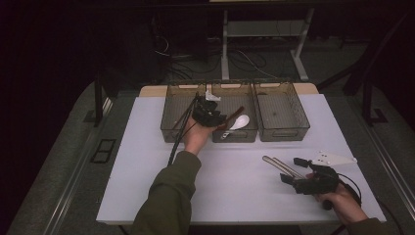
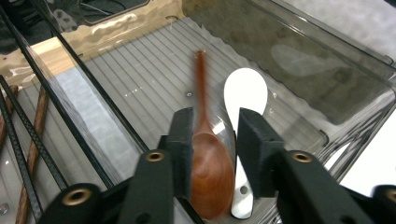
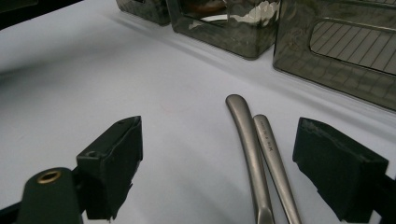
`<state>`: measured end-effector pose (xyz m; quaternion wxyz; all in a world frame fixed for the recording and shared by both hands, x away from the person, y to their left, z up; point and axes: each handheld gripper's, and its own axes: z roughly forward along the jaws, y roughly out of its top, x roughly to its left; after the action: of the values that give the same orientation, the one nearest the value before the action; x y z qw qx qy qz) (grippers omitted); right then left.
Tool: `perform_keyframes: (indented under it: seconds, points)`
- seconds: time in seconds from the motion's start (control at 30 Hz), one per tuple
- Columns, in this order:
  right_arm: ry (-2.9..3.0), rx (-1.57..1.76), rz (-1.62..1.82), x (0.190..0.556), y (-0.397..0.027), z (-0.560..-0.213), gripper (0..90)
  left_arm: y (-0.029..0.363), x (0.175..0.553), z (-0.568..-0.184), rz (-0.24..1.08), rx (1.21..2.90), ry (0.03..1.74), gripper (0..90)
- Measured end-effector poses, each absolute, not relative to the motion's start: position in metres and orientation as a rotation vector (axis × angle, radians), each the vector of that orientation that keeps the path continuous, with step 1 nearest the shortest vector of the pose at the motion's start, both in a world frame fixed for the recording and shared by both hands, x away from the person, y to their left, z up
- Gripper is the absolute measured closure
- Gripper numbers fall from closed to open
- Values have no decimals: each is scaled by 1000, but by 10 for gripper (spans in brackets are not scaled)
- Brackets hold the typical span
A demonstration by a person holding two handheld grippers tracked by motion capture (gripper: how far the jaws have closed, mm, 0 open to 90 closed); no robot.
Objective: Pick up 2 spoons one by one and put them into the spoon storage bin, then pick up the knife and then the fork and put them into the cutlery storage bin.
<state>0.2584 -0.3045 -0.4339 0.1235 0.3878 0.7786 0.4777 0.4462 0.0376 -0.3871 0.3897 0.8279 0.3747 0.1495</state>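
Note:
My left gripper [image 1: 214, 118] reaches into the middle clear bin [image 1: 235, 138], jaws open [image 2: 215, 116]. In the left gripper view a brown wooden spoon [image 2: 210, 172] lies blurred between the jaws, bowl nearest and close to one jaw, handle pointing away. Its handle [image 1: 236, 113] slants up out of the bin. A white spoon [image 2: 245, 93] rests beside it on the bin's ribbed floor. My right gripper [image 1: 291, 170] sits low at the front right of the table, jaws wide open [image 3: 219, 128]. The handles of two metal utensils [image 3: 254, 149] lie side by side on the table between those jaws, untouched.
A left bin [image 1: 172, 128] holds thin dark sticks [image 2: 18, 140] and a brown stick [image 2: 32, 135]. The right bin [image 1: 281, 133] stands beside the middle one. The white table top [image 1: 230, 176] spreads in front of the bins. Desk legs and cables stand behind.

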Motion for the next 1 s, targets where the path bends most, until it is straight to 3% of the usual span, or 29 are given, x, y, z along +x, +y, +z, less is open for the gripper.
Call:
perform_keyframes:
  seconds: [0.3, 1.0]
  points:
    - [2269, 1131, 1393, 259, -304, -434, 156, 42, 437, -381, 326, 2076, 873, 494]
    - [2259, 1163, 1341, 261, -304, -433, 156, 83, 370, -379, 300, 2033, 726, 307]
